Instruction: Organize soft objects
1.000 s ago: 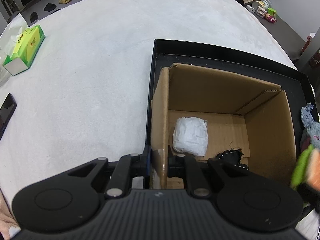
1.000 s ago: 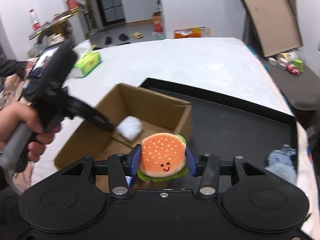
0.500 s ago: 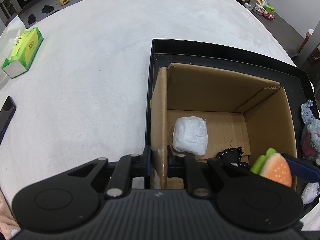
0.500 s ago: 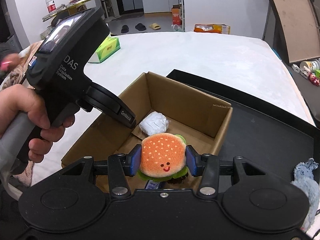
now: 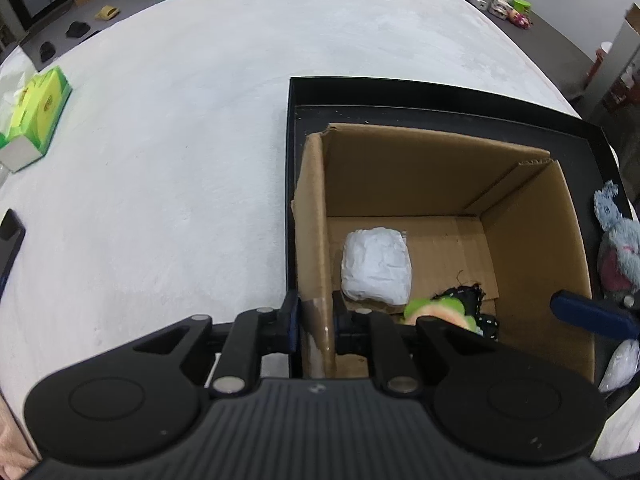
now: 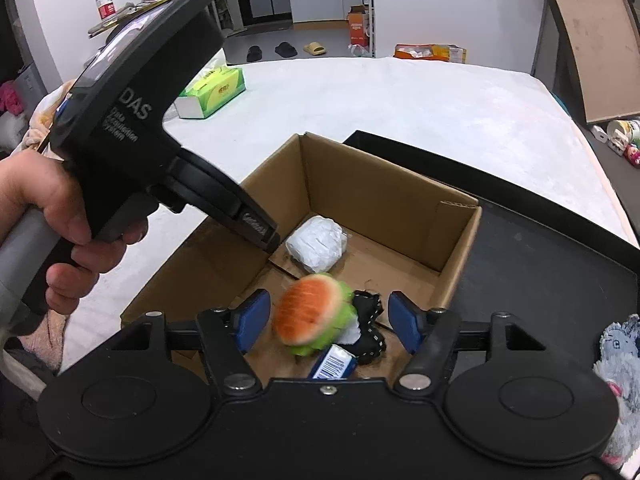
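Note:
An open cardboard box [image 5: 532, 216] [image 6: 384, 184] stands in a black tray [image 5: 440, 98] [image 6: 540, 240]. My left gripper [image 5: 315, 320] is shut on the box's near left wall. My right gripper [image 6: 328, 322] is open above the box. The plush burger [image 6: 314, 314] [image 5: 438, 312] is blurred, loose between the blue pads inside the box. A white soft bundle [image 5: 376, 266] [image 6: 316, 244], a black item [image 6: 370, 332] and a blue packet [image 6: 334, 364] lie on the box floor. A grey plush toy [image 5: 616, 240] [image 6: 618, 364] lies in the tray right of the box.
The tray sits on a wide white surface [image 5: 180, 140]. A green tissue box [image 5: 36, 116] [image 6: 212, 92] stands at the far left. A dark phone-like object [image 5: 10, 236] lies at the left edge. A white item [image 5: 620, 364] lies at the tray's near right.
My right gripper has moved over the box and opened. The plush burger has left the pads and dropped into the box. My left gripper still holds the box wall.

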{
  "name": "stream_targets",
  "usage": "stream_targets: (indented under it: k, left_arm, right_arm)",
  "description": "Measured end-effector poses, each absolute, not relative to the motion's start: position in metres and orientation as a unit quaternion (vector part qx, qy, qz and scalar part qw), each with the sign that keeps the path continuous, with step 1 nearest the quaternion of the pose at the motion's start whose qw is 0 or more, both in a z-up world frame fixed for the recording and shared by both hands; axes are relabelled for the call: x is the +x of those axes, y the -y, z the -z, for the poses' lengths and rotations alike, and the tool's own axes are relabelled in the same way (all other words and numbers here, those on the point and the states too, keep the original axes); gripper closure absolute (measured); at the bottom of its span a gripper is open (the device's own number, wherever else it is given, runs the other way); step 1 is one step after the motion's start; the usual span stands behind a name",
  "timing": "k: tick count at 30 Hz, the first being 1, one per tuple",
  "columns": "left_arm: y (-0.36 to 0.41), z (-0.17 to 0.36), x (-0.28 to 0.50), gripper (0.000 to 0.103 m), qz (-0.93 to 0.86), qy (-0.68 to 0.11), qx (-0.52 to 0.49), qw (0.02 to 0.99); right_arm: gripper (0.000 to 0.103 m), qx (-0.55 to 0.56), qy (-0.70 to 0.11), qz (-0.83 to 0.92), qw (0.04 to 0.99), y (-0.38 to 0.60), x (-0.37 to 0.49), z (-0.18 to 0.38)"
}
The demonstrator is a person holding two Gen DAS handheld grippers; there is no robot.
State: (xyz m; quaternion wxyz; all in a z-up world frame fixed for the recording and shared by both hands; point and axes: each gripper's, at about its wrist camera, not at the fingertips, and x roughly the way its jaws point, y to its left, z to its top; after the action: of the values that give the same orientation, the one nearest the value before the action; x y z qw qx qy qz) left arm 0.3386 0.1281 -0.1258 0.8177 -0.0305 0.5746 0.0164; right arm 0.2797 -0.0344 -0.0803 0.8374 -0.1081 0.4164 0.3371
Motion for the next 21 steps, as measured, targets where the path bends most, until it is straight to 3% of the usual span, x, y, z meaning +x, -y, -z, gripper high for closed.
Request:
stream_targets:
  k: [9, 18, 21]
  left_arm:
    - [-0.129, 0.125, 0.33, 0.087, 0.004, -0.568, -0.017, 0.823]
    - [-0.13, 0.127, 0.315, 0.065, 0.038, -0.567, -0.016, 0.822]
    - [-0.131, 0.128, 0.311, 0.063, 0.044, -0.566, -0.016, 0.823]
  right_arm:
    - [0.038, -0.103, -0.417, -0.331, 0.84, 0.036, 0.277, 0.078]
    - [0.036, -0.104, -0.417, -0.331, 0.84, 0.038, 0.272, 0.076]
    - [0.036, -0.105, -0.417, -0.331, 0.84, 0.038, 0.272, 0.076]
